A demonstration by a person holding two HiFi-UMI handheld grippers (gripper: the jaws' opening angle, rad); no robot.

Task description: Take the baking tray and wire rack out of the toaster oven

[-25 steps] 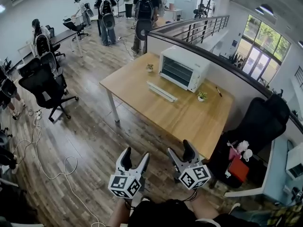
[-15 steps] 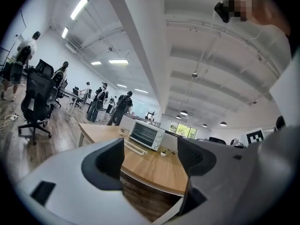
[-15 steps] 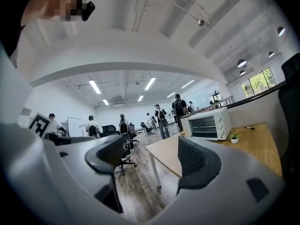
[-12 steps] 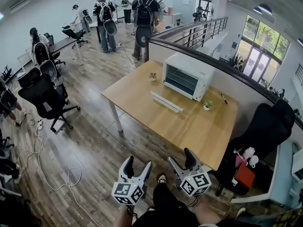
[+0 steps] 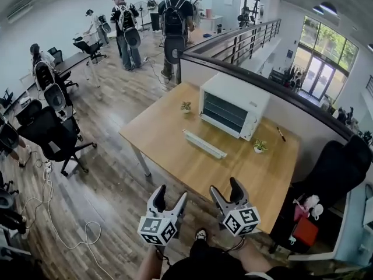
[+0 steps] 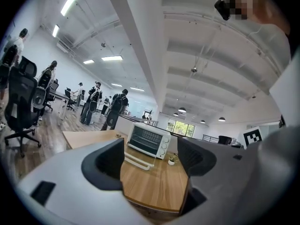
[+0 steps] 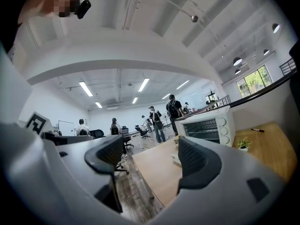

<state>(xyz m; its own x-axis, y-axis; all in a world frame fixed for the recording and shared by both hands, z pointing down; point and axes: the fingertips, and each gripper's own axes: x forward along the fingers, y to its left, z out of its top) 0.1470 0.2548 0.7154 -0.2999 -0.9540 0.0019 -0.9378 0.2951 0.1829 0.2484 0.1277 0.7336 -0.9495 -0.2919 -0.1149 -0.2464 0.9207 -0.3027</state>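
Note:
A white toaster oven (image 5: 232, 105) stands at the far side of a wooden table (image 5: 175, 156), its glass door closed; it also shows as the toaster oven (image 6: 148, 140) and the toaster oven (image 7: 207, 125). The tray and rack are not visible through the door. My left gripper (image 5: 168, 200) and right gripper (image 5: 227, 191) hover open and empty just short of the table's near edge, well away from the oven. A long white bar-shaped object (image 5: 204, 143) lies on the table in front of the oven.
Two small potted plants (image 5: 186, 106) (image 5: 259, 147) and a pen (image 5: 281, 134) sit on the table. A curved partition wall (image 5: 274, 86) runs behind it. Black office chairs (image 5: 49, 136) stand left, another chair (image 5: 341, 168) right. Several people (image 5: 172, 22) stand far back.
The view has moved closer to the table; the oven and table now sit nearer and more centred. Both grippers stay open and held low in front of me.

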